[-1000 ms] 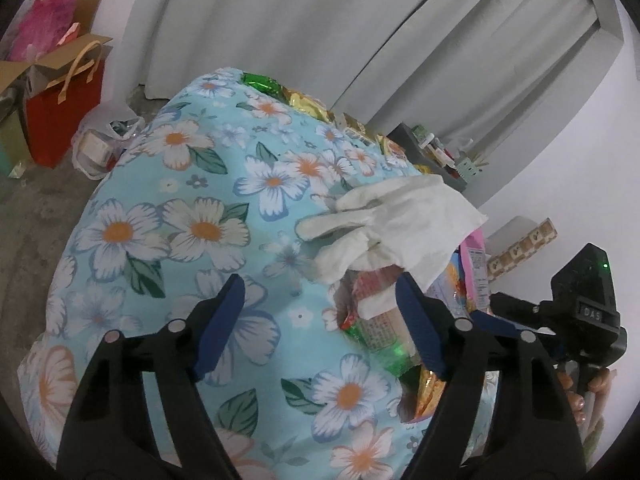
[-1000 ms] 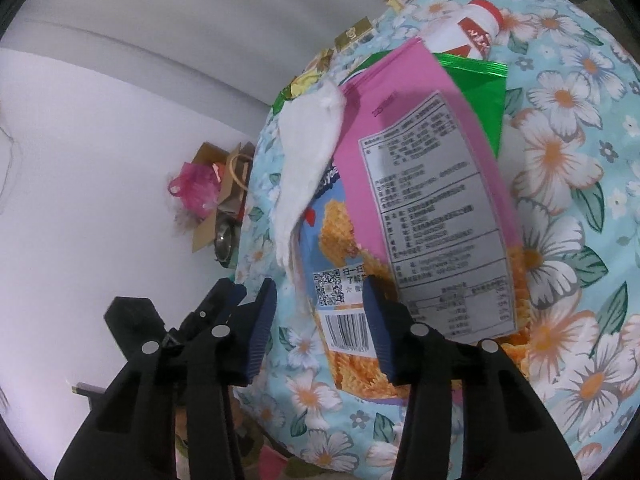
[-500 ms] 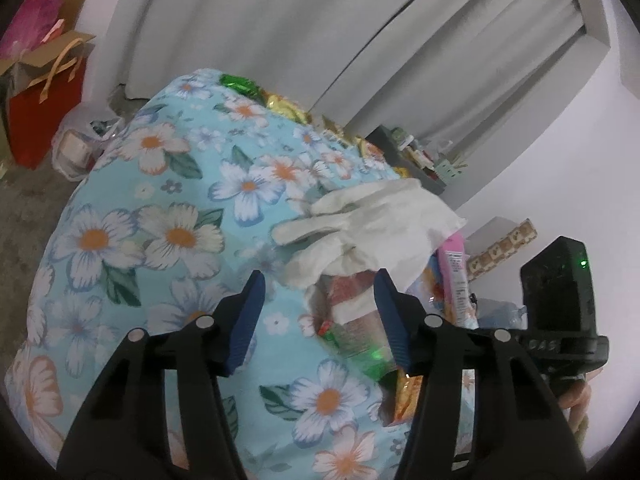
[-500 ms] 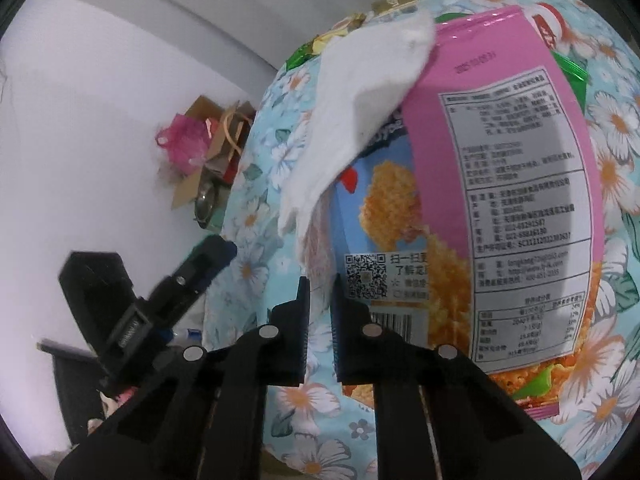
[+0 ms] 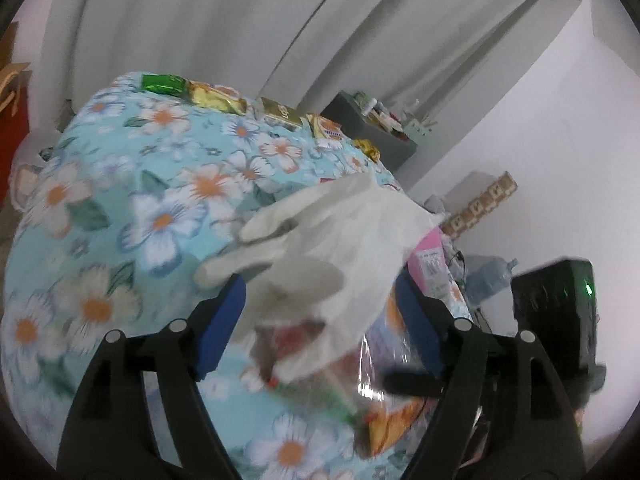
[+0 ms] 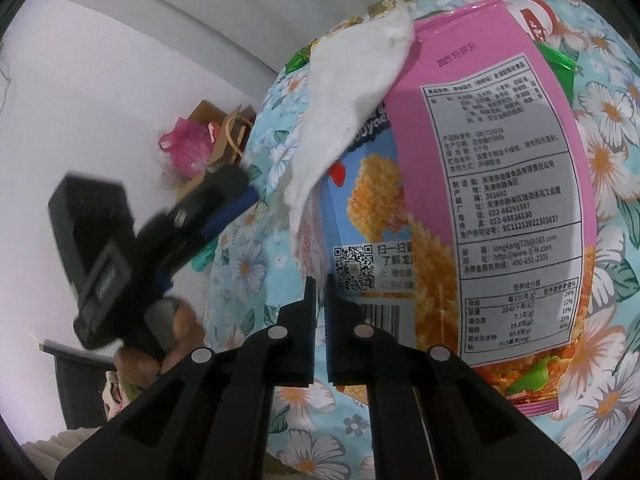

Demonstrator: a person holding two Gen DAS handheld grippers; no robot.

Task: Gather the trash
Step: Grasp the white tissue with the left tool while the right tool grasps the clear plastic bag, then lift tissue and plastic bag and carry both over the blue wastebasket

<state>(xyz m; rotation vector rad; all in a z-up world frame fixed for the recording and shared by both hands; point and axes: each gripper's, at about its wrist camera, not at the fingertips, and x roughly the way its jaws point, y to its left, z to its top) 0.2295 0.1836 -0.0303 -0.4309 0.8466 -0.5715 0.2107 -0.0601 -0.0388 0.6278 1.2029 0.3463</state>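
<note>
A pile of trash lies on a floral tablecloth (image 5: 120, 184): a white glove (image 5: 332, 240) on top of snack bags. In the right wrist view the glove (image 6: 352, 92) drapes over a blue snack bag (image 6: 372, 200) and a pink snack bag (image 6: 496, 184). My left gripper (image 5: 320, 316) is open, its blue pads either side of the glove's lower part. My right gripper (image 6: 319, 296) is shut on the edge of the blue snack bag, just below the glove's tip. The left gripper (image 6: 224, 208) shows at the left of the right wrist view.
Small foil wrappers (image 5: 212, 96) line the table's far edge. A red-capped bottle (image 6: 536, 20) and a green bag (image 6: 556, 60) lie behind the pink bag. Paper bags and a pink plastic bag (image 6: 188, 148) stand on the floor. A grey cabinet (image 5: 372, 124) is by the curtains.
My right gripper closed from open onto the blue bag's edge. My left gripper narrowed, then opened again and moved forward around the glove.
</note>
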